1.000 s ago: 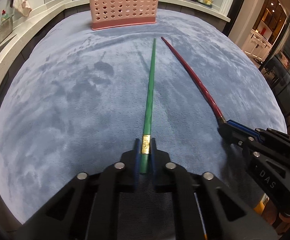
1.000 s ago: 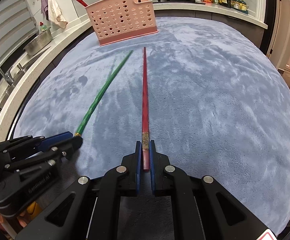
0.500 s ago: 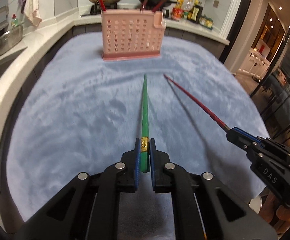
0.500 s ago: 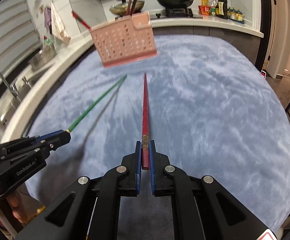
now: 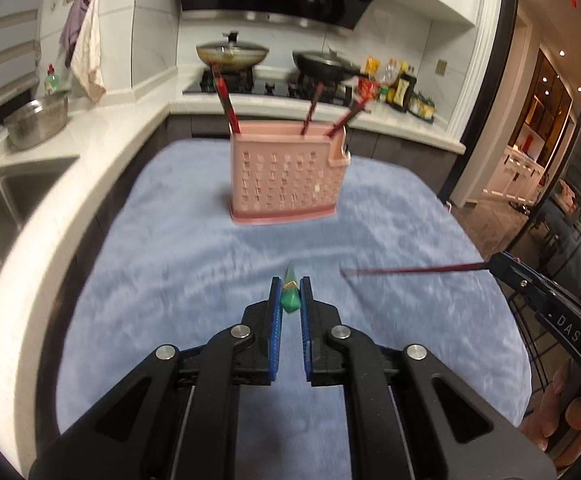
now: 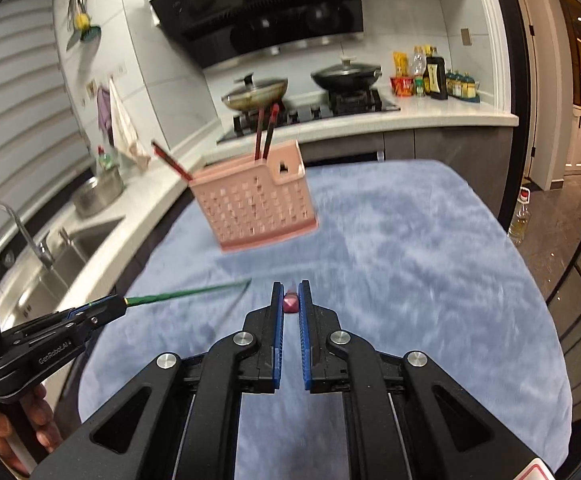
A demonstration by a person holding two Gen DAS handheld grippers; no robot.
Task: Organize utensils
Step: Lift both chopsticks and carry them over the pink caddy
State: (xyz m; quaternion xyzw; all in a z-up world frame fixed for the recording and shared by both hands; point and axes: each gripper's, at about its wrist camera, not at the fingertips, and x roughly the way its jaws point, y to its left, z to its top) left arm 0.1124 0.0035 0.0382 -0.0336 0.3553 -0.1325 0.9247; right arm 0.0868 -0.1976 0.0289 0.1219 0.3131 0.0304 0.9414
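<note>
White lettering "DAS" reads on the black body of the right gripper [image 5: 490, 266], lower right of the left wrist view. "GenRobot.AI" is printed on the side of the left gripper [image 6: 120, 304], lower left of the right wrist view. Labels on the condiment bottles [image 6: 434, 74] by the stove, upper right, too small to read.

Holder [image 5: 286, 184] stands upright on the cloth [image 5: 170, 264], far side, with three chopsticks [image 5: 226, 100] poking out of it. Behind it runs the counter [image 5: 390, 120] with the stove and two lidded pans [image 5: 232, 54]; bottles [image 5: 400, 88] sit to their right. Sink [image 5: 2, 196] lies off to the left, a bowl [image 5: 36, 122] behind it.
</note>
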